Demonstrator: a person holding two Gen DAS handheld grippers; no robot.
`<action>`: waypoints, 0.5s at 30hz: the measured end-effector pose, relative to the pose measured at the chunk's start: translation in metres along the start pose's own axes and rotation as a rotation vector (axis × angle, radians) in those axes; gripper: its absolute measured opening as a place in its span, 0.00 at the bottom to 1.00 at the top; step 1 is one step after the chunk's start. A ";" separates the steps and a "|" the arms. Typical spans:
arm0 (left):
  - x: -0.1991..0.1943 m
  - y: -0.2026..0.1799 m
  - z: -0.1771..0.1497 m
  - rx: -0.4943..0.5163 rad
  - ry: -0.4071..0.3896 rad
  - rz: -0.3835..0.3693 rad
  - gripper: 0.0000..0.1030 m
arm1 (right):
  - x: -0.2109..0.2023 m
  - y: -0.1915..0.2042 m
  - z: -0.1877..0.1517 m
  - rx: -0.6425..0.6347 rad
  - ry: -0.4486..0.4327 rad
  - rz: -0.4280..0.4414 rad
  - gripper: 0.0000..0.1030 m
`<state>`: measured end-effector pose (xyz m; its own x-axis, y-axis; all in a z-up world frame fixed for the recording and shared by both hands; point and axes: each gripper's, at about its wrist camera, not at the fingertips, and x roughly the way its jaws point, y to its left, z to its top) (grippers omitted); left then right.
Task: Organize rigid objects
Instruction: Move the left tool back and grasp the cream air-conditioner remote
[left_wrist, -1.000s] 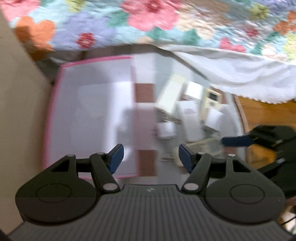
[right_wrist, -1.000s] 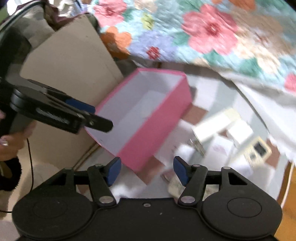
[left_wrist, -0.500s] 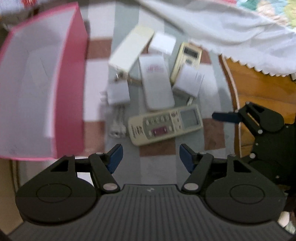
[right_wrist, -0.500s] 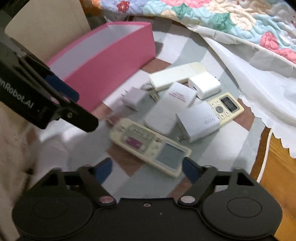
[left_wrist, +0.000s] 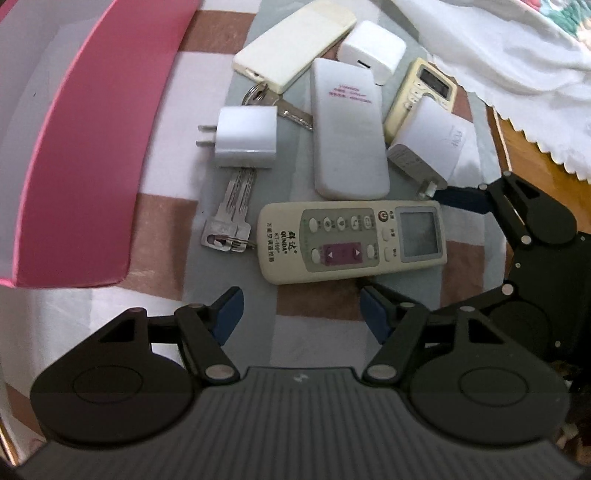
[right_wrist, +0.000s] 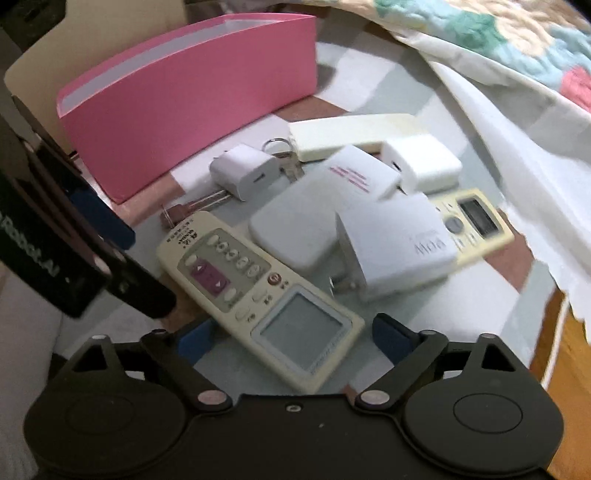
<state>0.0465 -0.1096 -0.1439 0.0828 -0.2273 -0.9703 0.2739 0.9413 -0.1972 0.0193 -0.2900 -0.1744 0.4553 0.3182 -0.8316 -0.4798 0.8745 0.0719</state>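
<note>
A cream remote with a screen lies nearest on the checked cloth. My left gripper hangs open just short of its long side, with nothing between the fingers. My right gripper is opening, and the remote's screen end sits between its fingers without touching the pads. Behind it lie a white remote face down, a long cream remote, a small yellow remote, three white chargers and keys. A pink box stands open at the left.
A white sheet and a flowered quilt hang over the far right. Bare wood shows past the cloth's right edge. A cardboard panel stands behind the pink box.
Both grippers have come down close over the pile, which now fills the views. The right gripper's fingers have spread wider around the cream remote's end.
</note>
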 end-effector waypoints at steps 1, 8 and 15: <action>0.002 0.002 -0.001 -0.021 -0.003 0.000 0.67 | 0.001 0.001 0.000 -0.020 -0.010 0.010 0.97; 0.006 0.020 -0.007 -0.128 0.004 -0.046 0.67 | -0.006 0.012 -0.002 0.028 -0.041 -0.003 0.82; 0.003 0.026 -0.010 -0.138 0.005 -0.049 0.65 | -0.024 0.017 -0.021 0.358 -0.075 -0.015 0.74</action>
<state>0.0441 -0.0830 -0.1538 0.0676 -0.2731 -0.9596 0.1434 0.9545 -0.2616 -0.0158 -0.2902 -0.1653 0.5206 0.3188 -0.7921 -0.1857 0.9478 0.2594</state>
